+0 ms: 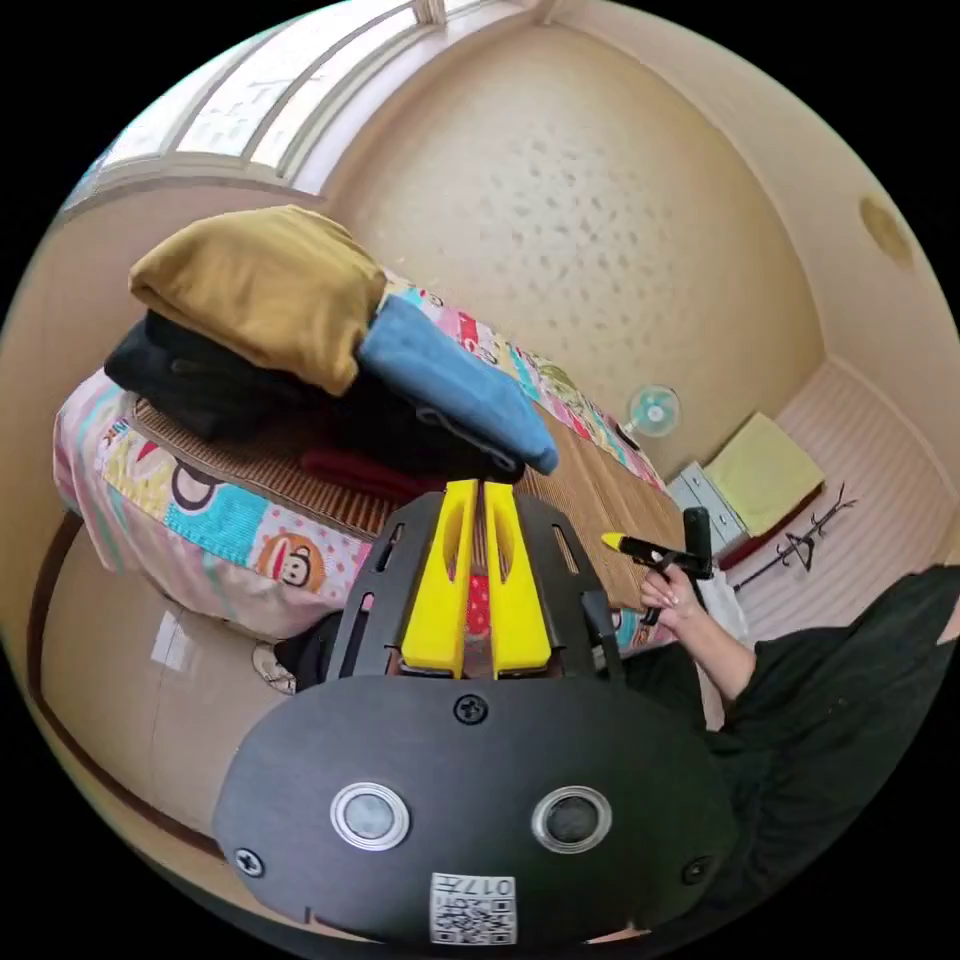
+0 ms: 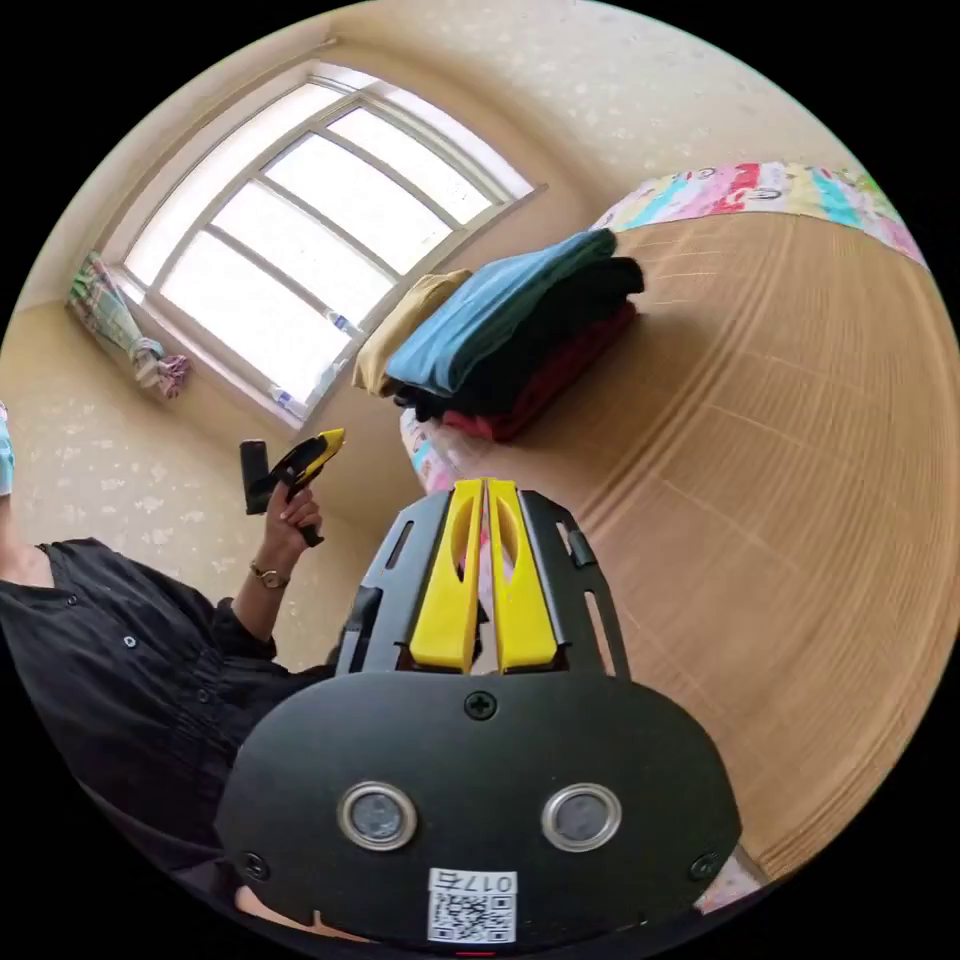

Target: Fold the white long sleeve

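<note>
My left gripper (image 1: 478, 486) hangs in the air off the bed's end, its yellow jaws pressed together with nothing between them. A hand holds my right gripper (image 1: 612, 542) over the bed's near edge in the left gripper view. In the right gripper view, my right gripper (image 2: 485, 484) is shut and empty above the straw mat (image 2: 760, 450). There a raised hand holds the left gripper (image 2: 333, 436) in front of the wall. A stack of folded clothes (image 1: 330, 360), mustard, black, blue and red, lies on the mat; the stack (image 2: 520, 330) sits beyond the right jaws.
The bed has a cartoon-print cover (image 1: 230, 520) under the mat. A person in black (image 2: 110, 660) stands beside it. A small fan (image 1: 652, 408), a drawer unit (image 1: 705, 500) and a coat stand (image 1: 800, 545) are near the far wall. A large window (image 2: 300, 230) is behind the stack.
</note>
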Tool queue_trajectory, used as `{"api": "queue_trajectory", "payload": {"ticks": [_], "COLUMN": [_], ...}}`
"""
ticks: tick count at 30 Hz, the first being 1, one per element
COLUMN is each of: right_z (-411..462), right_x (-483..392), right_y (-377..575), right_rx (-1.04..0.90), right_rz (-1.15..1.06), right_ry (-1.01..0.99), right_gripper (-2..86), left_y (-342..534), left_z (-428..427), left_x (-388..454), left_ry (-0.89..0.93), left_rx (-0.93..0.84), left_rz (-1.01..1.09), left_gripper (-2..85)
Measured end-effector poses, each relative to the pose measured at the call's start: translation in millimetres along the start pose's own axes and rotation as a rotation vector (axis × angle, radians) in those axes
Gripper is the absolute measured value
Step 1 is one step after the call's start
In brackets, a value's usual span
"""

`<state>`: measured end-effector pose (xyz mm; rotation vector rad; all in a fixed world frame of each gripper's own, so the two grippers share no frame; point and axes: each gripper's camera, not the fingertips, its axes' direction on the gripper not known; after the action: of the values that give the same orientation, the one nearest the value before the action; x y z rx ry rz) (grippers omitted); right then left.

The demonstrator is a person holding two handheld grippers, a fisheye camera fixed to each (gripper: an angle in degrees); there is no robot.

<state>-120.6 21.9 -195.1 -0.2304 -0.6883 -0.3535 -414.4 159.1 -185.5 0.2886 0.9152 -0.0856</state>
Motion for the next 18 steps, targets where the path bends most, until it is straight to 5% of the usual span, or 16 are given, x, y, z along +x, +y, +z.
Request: {"api": "queue_trajectory", "payload": {"ticks": [3, 7, 13, 18], "right_z": [-80.2, -203.8, -339.1, -367.8], "right_x": [47.6, 92.6, 160.3, 224.9], "right_y": [51.2, 114.2, 168.6, 193.5], "right_rx": [0.047, 0.16, 0.273, 0.28], "right_rz": [0.189, 0.441, 0.804, 1.018], "right_ry": [0.426, 0.719, 1.037, 0.962], "right_gripper": [1.2, 1.0, 1.6, 4.7], "left_y": [24.0, 20.6, -25.3, -42.0], "left_z": [29.2, 32.4, -8.6, -17.9], "left_x": [75.2, 125.0, 143.9, 135.0], "left_ry": [-0.119, -0.287, 0.024, 0.31], "left_rx": [-0.129, -0.153, 0.019, 0.123], "left_rz": [0.276, 0.438, 0.348, 0.149], "left_gripper": [0.3, -0.3, -0.5, -0.7]}}
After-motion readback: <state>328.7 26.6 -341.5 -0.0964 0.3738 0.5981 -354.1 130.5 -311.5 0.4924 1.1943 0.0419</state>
